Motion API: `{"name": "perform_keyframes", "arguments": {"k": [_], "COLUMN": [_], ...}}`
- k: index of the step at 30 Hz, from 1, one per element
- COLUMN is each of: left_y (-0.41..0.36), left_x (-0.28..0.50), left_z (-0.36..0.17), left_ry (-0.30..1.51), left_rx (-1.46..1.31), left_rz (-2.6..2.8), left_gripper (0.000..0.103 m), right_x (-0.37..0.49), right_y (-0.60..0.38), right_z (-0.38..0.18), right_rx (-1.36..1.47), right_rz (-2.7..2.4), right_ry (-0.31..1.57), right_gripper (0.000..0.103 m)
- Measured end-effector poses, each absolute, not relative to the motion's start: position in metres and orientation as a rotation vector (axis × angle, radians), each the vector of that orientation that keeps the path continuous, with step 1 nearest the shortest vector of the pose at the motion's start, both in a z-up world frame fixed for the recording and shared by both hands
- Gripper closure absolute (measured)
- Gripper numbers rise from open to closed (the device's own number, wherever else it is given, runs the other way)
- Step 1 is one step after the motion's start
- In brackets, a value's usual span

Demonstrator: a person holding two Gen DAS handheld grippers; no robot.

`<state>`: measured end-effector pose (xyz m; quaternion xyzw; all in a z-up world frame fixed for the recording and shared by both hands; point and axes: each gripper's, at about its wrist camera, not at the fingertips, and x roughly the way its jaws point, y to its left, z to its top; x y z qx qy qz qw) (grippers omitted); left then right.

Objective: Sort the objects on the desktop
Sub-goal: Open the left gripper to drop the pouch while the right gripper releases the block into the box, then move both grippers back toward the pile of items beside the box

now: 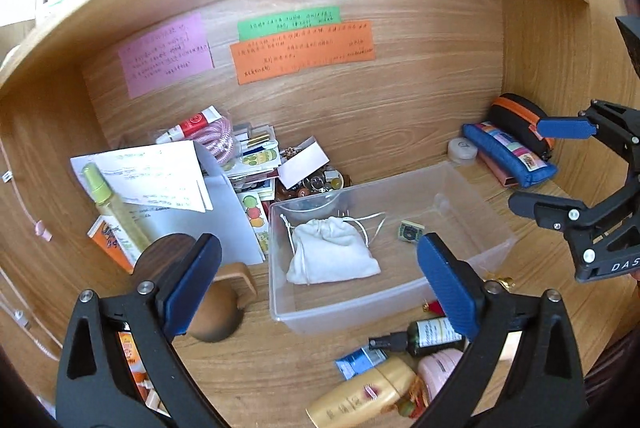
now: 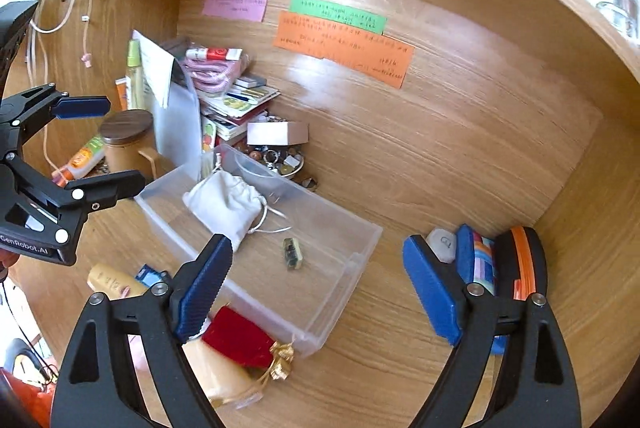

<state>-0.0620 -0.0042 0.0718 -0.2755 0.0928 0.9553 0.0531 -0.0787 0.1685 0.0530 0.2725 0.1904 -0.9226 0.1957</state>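
A clear plastic bin [image 1: 472, 260] stands on the wooden desk. Inside it lie a white drawstring pouch [image 1: 332, 252] and a small green-and-gold block [image 1: 410, 230]. My left gripper [image 1: 320, 244] hangs open above the bin's near side, with nothing between its blue pads. My right gripper [image 1: 548, 168] is open and empty to the right of the bin. In the right wrist view the bin [image 2: 352, 280], pouch [image 2: 226, 204] and block [image 2: 293, 254] lie below my right gripper [image 2: 318, 248]. A red velvet pouch [image 2: 240, 338] sits in front of the bin. The left gripper [image 2: 116, 146] shows at the left.
A gold bottle [image 1: 360, 396], dark spray bottle [image 1: 428, 336] and pink item [image 1: 440, 368] lie in front of the bin. At the left are a lidded brown mug [image 1: 224, 308] and piled papers [image 1: 160, 176]. A blue pencil case [image 1: 508, 152] and a black-orange case [image 1: 516, 116] fill the right corner.
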Motion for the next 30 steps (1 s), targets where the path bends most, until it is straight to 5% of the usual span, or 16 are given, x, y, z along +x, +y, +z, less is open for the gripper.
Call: {"name": "perform_keyframes", "arguments": {"k": [30], "left_y": [-0.034], "left_x": [-0.014], "left_z": [-0.053], "left_ry": [0.071], "left_rx": [-1.302], "left_rz": [2.727], "left_gripper": [0.002], "right_x": [-0.004], "right_y": [0.187], "right_z": [-0.048], "right_rx": [0.988], "right_rz": [-2.484], "right_ry": [0.407], "right_gripper": [0.017]}}
